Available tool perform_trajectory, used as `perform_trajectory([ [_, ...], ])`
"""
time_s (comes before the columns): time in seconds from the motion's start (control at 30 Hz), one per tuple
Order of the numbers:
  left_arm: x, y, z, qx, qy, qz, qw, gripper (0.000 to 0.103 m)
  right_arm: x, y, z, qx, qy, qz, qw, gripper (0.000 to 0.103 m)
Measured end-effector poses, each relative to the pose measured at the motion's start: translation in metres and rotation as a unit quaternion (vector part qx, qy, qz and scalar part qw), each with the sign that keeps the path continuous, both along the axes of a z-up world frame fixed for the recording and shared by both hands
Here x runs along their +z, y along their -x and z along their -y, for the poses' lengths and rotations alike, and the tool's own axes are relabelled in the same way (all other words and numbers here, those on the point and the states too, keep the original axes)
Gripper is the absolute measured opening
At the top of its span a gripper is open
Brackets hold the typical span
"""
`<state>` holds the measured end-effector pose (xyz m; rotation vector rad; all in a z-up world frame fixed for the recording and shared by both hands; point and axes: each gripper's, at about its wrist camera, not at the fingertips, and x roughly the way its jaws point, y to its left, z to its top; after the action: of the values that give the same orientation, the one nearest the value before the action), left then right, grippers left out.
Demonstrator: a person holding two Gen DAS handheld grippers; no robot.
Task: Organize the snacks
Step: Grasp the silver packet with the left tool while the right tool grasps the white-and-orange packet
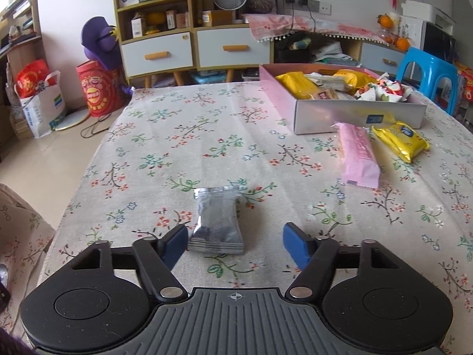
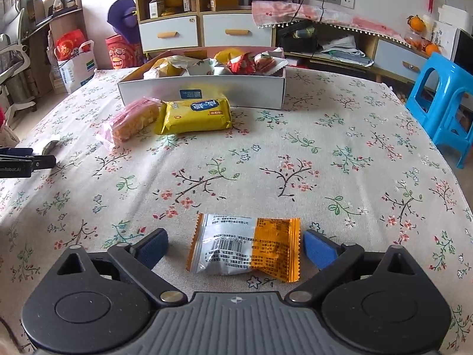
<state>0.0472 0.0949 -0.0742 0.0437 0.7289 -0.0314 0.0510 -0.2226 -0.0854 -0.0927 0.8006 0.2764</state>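
A silver snack packet [image 1: 217, 220] lies on the floral tablecloth, its near end between the open fingers of my left gripper [image 1: 235, 244]. An orange and silver snack packet [image 2: 245, 247] lies flat between the open fingers of my right gripper [image 2: 235, 247]. The pink and white snack box [image 1: 354, 112] stands at the far right of the left wrist view and holds several snacks; it also shows in the right wrist view [image 2: 204, 91]. A pink packet [image 1: 359, 156] and a yellow packet [image 1: 402, 140] lie in front of it. The left gripper [image 2: 26, 159] shows at the left edge.
The table [image 1: 177, 136] has a floral cloth. A blue plastic stool [image 2: 443, 100] stands at its right side. Shelves and drawers [image 1: 189, 35] stand behind, with bags [image 1: 41, 100] on the floor at the left.
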Motion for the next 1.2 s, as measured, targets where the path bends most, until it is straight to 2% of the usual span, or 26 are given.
perform_trajectory([
  [0.2, 0.001, 0.0, 0.003, -0.011, 0.005, -0.001, 0.9999, 0.052, 0.003, 0.003, -0.004, 0.019, -0.004, 0.007, 1.0, 0.07],
  [0.27, 0.002, 0.001, 0.004, -0.01, 0.004, 0.0, 0.9999, 0.042, 0.004, 0.004, -0.005, 0.024, -0.005, 0.01, 1.0, 0.066],
  [0.3, 0.002, 0.0, 0.004, -0.008, 0.004, 0.001, 1.0, 0.04, 0.004, 0.004, -0.006, 0.026, -0.006, 0.011, 1.0, 0.064],
  [0.37, 0.002, 0.0, 0.003, -0.004, 0.005, 0.0, 1.0, 0.032, 0.004, 0.004, -0.007, 0.031, -0.007, 0.013, 0.999, 0.063],
  [0.57, 0.004, -0.002, 0.001, 0.0, 0.017, -0.005, 0.9998, 0.016, 0.007, 0.006, -0.012, 0.044, -0.016, 0.014, 0.999, 0.056],
  [0.63, 0.004, -0.002, 0.0, 0.002, 0.02, -0.006, 0.9998, 0.013, 0.008, 0.007, -0.015, 0.049, -0.016, 0.014, 0.999, 0.056],
  [0.73, 0.005, -0.001, 0.0, 0.009, 0.022, -0.004, 0.9997, 0.01, 0.011, 0.009, -0.02, 0.06, -0.015, 0.021, 0.998, 0.049],
  [1.03, 0.01, -0.001, 0.004, 0.007, 0.024, 0.005, 0.9997, 0.007, 0.015, 0.006, -0.023, 0.061, -0.019, 0.021, 0.998, 0.048],
  [1.07, 0.01, -0.001, 0.004, 0.005, 0.024, 0.006, 0.9997, 0.002, 0.016, 0.005, -0.023, 0.06, -0.02, 0.022, 0.998, 0.048],
  [1.2, 0.012, -0.001, 0.007, -0.001, 0.028, 0.005, 0.9996, 0.002, 0.02, 0.002, -0.023, 0.055, -0.027, 0.027, 0.998, 0.048],
])
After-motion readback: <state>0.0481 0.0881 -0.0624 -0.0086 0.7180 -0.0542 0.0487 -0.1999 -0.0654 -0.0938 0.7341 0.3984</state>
